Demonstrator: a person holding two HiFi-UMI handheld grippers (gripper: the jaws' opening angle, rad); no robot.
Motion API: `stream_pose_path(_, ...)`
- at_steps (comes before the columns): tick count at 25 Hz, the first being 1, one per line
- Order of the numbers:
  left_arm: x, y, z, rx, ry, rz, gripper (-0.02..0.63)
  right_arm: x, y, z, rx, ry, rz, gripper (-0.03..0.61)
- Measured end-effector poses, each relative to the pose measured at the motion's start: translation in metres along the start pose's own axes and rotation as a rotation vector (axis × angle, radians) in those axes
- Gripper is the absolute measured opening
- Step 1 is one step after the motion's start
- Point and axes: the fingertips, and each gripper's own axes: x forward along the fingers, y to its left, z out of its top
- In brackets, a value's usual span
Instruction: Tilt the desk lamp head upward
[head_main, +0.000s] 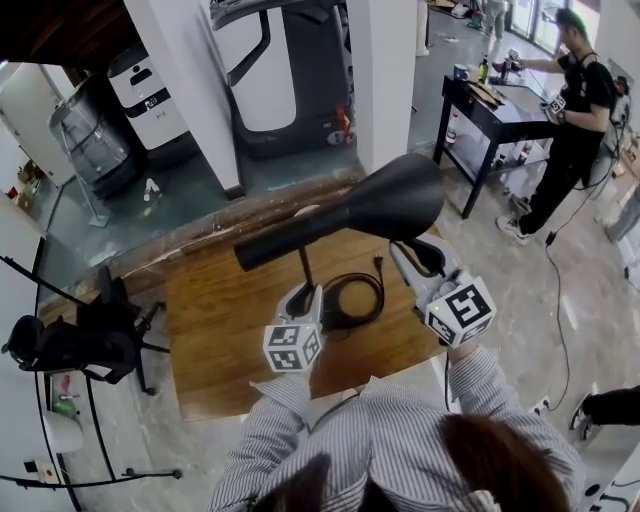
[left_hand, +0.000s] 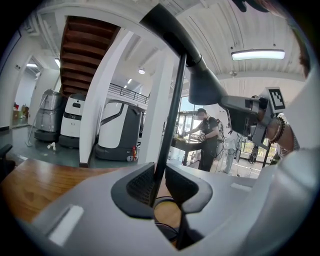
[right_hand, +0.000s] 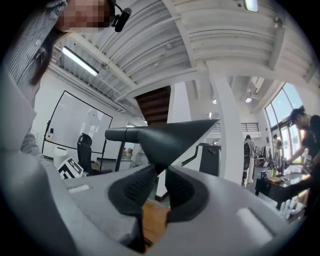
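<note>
Nearest, the left hand-held gripper (head_main: 303, 293) is clenched on the desk lamp's thin black stem (head_main: 304, 268). Its ribbed dark pads (left_hand: 140, 184) pinch the round rod from both sides, and the grey body carries a marker cube (head_main: 292, 347) at the back. Beside it, the right hand-held gripper (head_main: 418, 250) grasps the lower rim of the desk lamp head (head_main: 395, 200). This is a matte black cone that narrows into a long tube and lies roughly level above both grippers, its wide mouth over the right one. Just beyond the left gripper a black cable (head_main: 355, 295) lies coiled on the wooden worktop (head_main: 220, 320), whose planks are glossy and brown. Further left of that gripper stands a black office chair (head_main: 70, 340). Past the lamp rise white square pillars (head_main: 385, 70), and far to the right a person (head_main: 580, 100) stands at a black worktop (head_main: 500, 115).
</note>
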Motion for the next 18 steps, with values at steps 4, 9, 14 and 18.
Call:
stream_pose_path(4, 0.001, -0.001, 0.001, 0.007, 0.001, 0.004, 0.066, -0.002, -0.007, 0.014, -0.032, -0.028, -0.006, 0.063)
stream_pose_path(9, -0.001, -0.002, 0.000, 0.014, 0.002, 0.003, 0.063, -0.005, -0.012, 0.038, -0.057, -0.071, -0.034, 0.061)
stream_pose_path(14, 0.000, -0.001, 0.000, 0.021, 0.007, 0.011, 0.061, -0.003, -0.015, 0.063, -0.105, -0.119, -0.043, 0.049)
stream_pose_path(18, 0.000, -0.001, 0.000, 0.021, 0.008, 0.012, 0.061, -0.002, -0.015, 0.077, -0.152, -0.131, -0.057, 0.046)
